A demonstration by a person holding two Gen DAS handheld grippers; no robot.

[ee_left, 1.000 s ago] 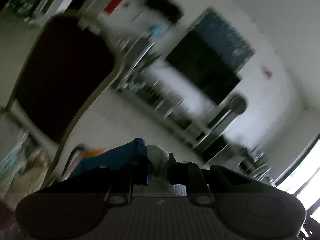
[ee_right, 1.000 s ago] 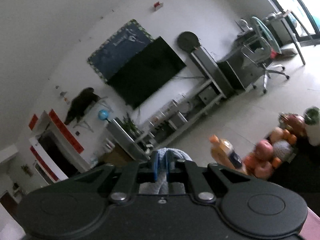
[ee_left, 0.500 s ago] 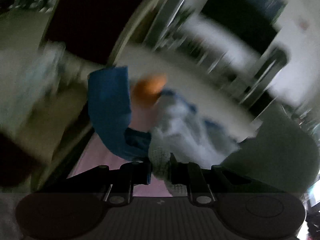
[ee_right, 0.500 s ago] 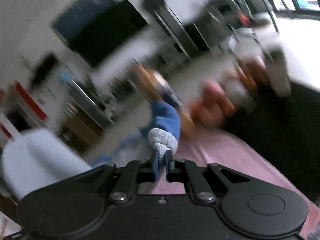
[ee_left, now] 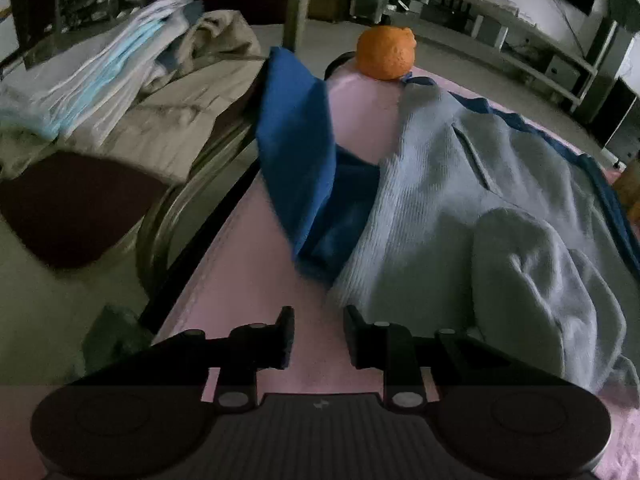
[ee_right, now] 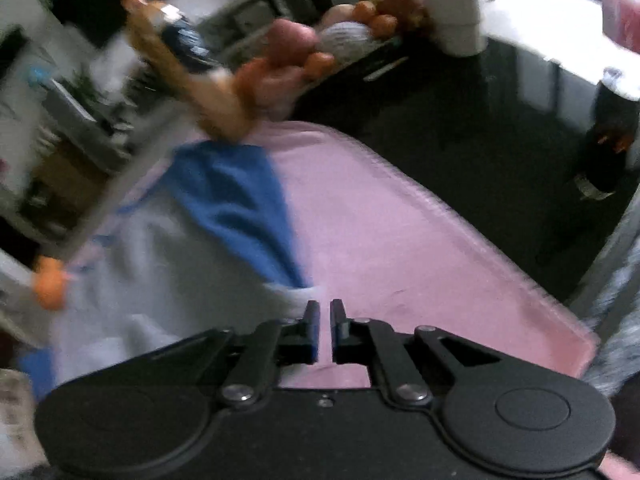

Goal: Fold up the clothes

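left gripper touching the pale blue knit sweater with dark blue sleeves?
Apart. In the left wrist view the open left gripper has only pink cloth between its fingers; the sweater hem lies just beyond the right fingertip.

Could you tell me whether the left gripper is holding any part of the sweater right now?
No, the left gripper stands open over bare pink cloth, beside the sweater.

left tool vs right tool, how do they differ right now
The left tool stands open with a wide gap between its fingers; the right tool shows only a narrow slit. The left one sits by the pale blue sweater's hem, gripping nothing; the right one's tips are at a pale fold of it, and blur hides whether they pinch it. Both hover low over the pink mat.
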